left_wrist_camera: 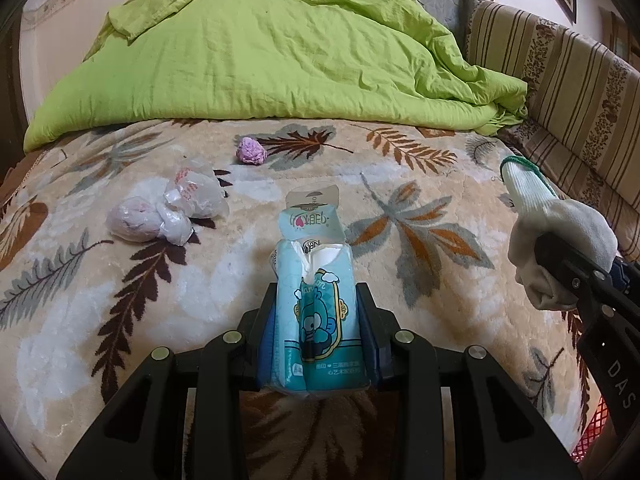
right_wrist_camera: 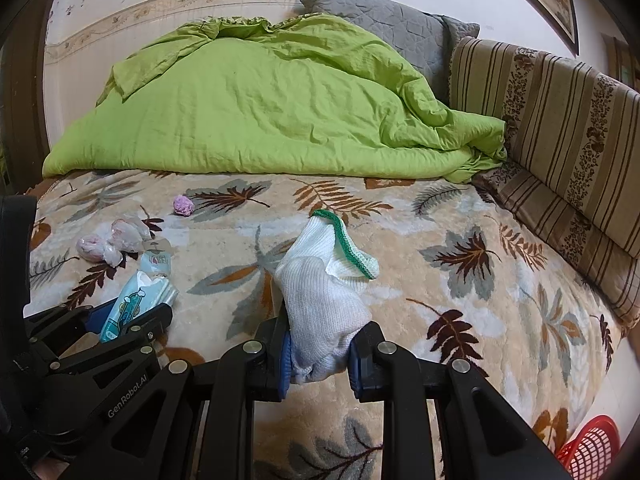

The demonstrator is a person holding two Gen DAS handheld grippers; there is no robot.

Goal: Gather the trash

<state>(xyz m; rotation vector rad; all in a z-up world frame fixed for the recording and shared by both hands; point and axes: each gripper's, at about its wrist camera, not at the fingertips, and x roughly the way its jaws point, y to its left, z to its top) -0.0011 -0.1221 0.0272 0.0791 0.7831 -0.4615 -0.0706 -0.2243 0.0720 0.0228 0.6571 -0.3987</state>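
My left gripper [left_wrist_camera: 318, 300] is shut on a light blue tissue pack [left_wrist_camera: 316, 312] with a cartoon print, its opened flap sticking forward over the bed. The same pack [right_wrist_camera: 132, 304] shows at the left of the right wrist view. My right gripper [right_wrist_camera: 318, 344] is shut on a white knit glove [right_wrist_camera: 324, 292] with a green cuff, held above the blanket; the glove [left_wrist_camera: 560, 232] also appears at the right edge of the left wrist view. On the leaf-patterned blanket [left_wrist_camera: 420, 200] lie a crumpled clear plastic bag [left_wrist_camera: 172, 208] and a purple paper wad [left_wrist_camera: 251, 151].
A rumpled green duvet [left_wrist_camera: 260, 52] covers the far half of the bed. A striped cushion [right_wrist_camera: 560, 128] runs along the right side, with a grey pillow [right_wrist_camera: 384, 20] behind. A red mesh basket [right_wrist_camera: 592, 452] sits at the lower right, beside the bed.
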